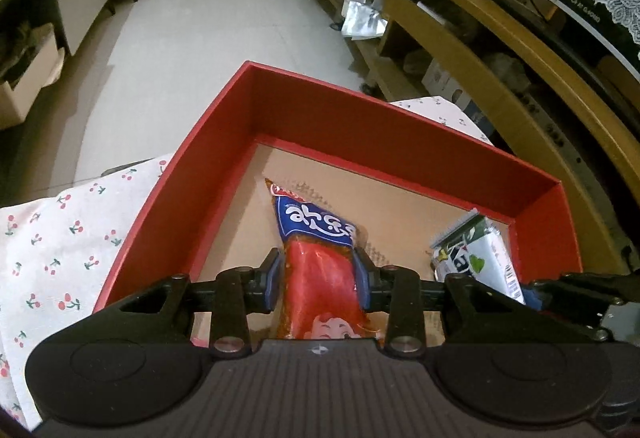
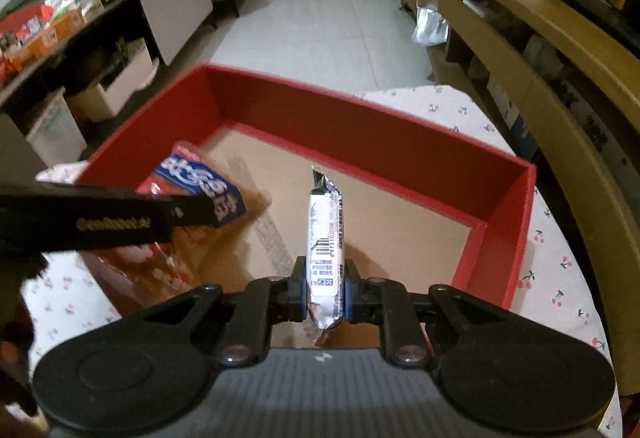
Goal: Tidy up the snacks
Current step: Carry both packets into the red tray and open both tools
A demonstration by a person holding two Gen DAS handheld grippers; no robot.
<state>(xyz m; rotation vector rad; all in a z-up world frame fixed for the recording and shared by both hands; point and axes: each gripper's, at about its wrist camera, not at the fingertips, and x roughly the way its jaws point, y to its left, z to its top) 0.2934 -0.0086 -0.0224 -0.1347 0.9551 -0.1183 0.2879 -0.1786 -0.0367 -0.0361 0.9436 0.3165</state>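
Currently both grippers over red box (image 1: 360, 133) on cherry-print worktop (image 1: 60, 238). Left gripper (image 1: 318, 278) clamps red snack packet (image 1: 320, 278); right gripper (image 2: 325, 286) pinches silver bar wrapper (image 2: 325, 238). 2 items held above box floor.

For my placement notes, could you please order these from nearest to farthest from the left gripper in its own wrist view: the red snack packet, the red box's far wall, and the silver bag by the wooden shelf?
1. Red snack packet, between the left gripper's jaws.
2. Red box's far wall, just ahead.
3. Silver bag, upper right, by the wooden shelf.
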